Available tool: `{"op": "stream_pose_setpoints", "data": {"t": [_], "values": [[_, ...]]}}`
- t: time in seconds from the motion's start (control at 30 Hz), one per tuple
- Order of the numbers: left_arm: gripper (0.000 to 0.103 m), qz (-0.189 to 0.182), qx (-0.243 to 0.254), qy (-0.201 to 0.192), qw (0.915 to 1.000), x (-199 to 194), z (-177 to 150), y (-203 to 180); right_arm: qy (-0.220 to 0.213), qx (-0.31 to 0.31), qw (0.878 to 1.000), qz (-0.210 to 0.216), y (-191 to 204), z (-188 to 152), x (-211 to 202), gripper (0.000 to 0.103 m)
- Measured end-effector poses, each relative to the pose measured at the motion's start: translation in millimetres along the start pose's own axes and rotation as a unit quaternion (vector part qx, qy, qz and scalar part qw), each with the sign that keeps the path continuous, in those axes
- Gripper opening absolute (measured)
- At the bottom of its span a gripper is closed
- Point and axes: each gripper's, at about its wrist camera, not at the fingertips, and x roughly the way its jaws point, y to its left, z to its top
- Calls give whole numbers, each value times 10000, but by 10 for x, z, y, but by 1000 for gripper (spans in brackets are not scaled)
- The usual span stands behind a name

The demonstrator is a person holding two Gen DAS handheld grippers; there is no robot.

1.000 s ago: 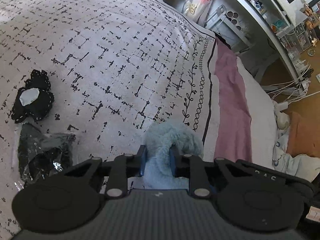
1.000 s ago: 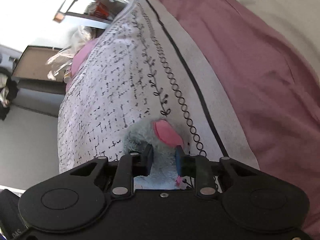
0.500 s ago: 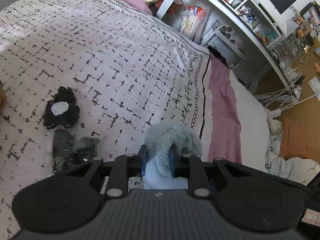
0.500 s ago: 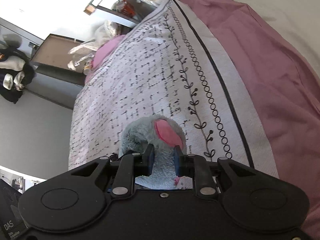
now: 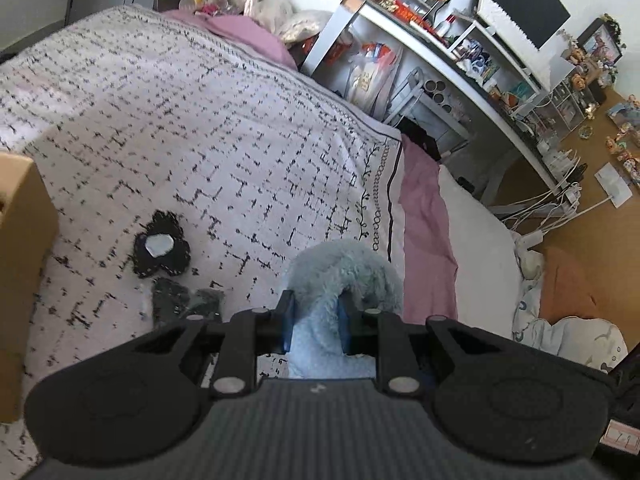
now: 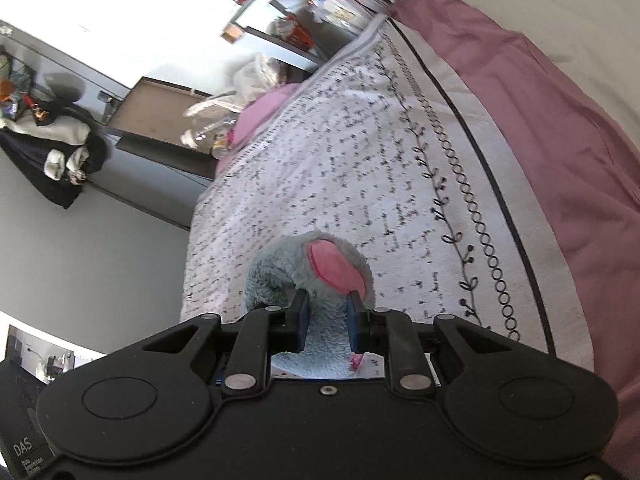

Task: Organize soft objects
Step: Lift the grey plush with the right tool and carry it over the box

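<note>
My left gripper [image 5: 315, 322] is shut on a fluffy grey-blue plush part [image 5: 344, 268] and holds it above the bed. My right gripper [image 6: 327, 322] is shut on a grey-blue plush part with a pink patch [image 6: 334, 266], also lifted above the bed. Whether both hold the same toy cannot be told. A black soft piece with a white centre [image 5: 160, 245] and a dark item in clear wrap [image 5: 186, 300] lie on the white patterned blanket [image 5: 200, 128]. A cardboard box [image 5: 20, 264] stands at the left edge.
The bed has a pink sheet [image 5: 424, 216] and a white edge [image 5: 476, 232] on the right. Beyond it stand a cluttered white desk [image 5: 460, 64] and cables on the floor [image 5: 556, 208]. In the right wrist view, a pink pillow [image 6: 264, 112] and dark clothes [image 6: 52, 152] lie far off.
Both grippers have risen with the plush, so the bed looks further away. The cardboard box has come into the left wrist view. Both grips are unchanged.
</note>
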Motion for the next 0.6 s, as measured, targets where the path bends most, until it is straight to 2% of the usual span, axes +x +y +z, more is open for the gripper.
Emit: {"op": "stream_pose_setpoints", "data": {"t": [0.27, 0.6], "values": [[21, -47, 70, -202, 9998, -311, 45, 38, -192, -253, 9994, 107, 262, -115, -163, 19], [21, -77, -189, -490, 9986, -678, 23, 305, -239, -818, 9961, 210, 637, -317, -227, 19]]}}
